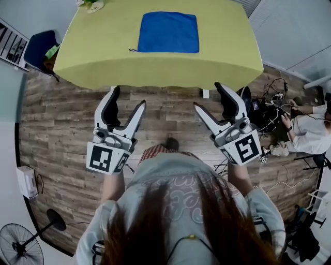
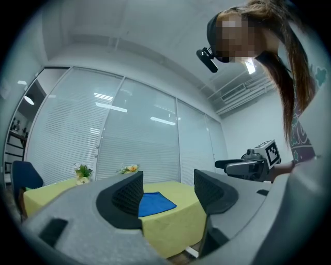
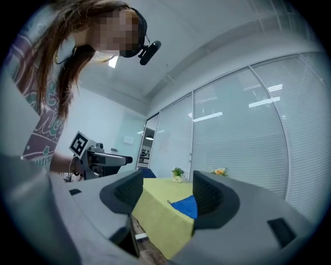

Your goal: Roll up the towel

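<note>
A blue towel (image 1: pixel 168 32) lies flat and unrolled on the yellow-green table (image 1: pixel 103 62), toward its middle. My left gripper (image 1: pixel 128 97) and my right gripper (image 1: pixel 207 96) both hover over the wooden floor short of the table's near edge, well apart from the towel. Both stand open with nothing between their jaws. From the left gripper view the towel (image 2: pixel 155 203) shows between the jaws in the distance, and my left gripper (image 2: pixel 168 194) points level at the table. The right gripper view catches the towel (image 3: pixel 187 206) partly behind a jaw of my right gripper (image 3: pixel 168 194).
A small flower pot (image 1: pixel 92 5) stands at the table's far left corner. A blue chair (image 1: pixel 39 47) is left of the table. Cables and a seated person (image 1: pixel 305 129) are on the floor at right. A fan (image 1: pixel 20 243) stands at lower left.
</note>
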The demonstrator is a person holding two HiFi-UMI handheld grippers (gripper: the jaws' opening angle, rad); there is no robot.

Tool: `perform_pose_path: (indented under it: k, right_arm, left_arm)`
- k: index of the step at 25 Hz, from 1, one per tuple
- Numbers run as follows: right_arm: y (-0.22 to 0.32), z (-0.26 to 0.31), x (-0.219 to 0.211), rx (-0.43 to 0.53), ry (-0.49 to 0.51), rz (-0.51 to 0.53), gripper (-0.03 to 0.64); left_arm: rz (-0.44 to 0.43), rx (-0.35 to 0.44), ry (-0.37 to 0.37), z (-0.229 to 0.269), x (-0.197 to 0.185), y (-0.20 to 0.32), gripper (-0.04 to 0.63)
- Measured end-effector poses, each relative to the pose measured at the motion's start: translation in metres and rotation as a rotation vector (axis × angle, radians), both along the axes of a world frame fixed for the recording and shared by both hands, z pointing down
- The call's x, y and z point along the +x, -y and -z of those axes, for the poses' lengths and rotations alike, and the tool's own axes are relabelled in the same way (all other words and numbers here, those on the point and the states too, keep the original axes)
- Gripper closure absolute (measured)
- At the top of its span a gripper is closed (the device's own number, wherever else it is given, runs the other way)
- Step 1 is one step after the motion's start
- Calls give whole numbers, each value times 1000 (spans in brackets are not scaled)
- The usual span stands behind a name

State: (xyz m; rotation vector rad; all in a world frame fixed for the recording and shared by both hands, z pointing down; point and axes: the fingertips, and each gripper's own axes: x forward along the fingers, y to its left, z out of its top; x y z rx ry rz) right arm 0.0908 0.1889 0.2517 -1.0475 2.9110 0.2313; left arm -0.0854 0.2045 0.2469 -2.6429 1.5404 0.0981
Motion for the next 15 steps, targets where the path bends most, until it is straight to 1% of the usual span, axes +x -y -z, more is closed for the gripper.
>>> perform_pose_path:
  k: [4, 10, 15]
  right_arm:
    - [2, 2, -4, -19, 32, 10, 319]
    - [4, -4, -11, -23, 10, 13, 321]
    - [7, 0, -8, -20, 34, 11, 322]
  left_arm:
    - [-3, -10, 1, -3, -2, 4, 313]
    - [-17, -11, 19, -3, -2, 10, 313]
    - [-35, -29, 14, -6, 1, 15, 313]
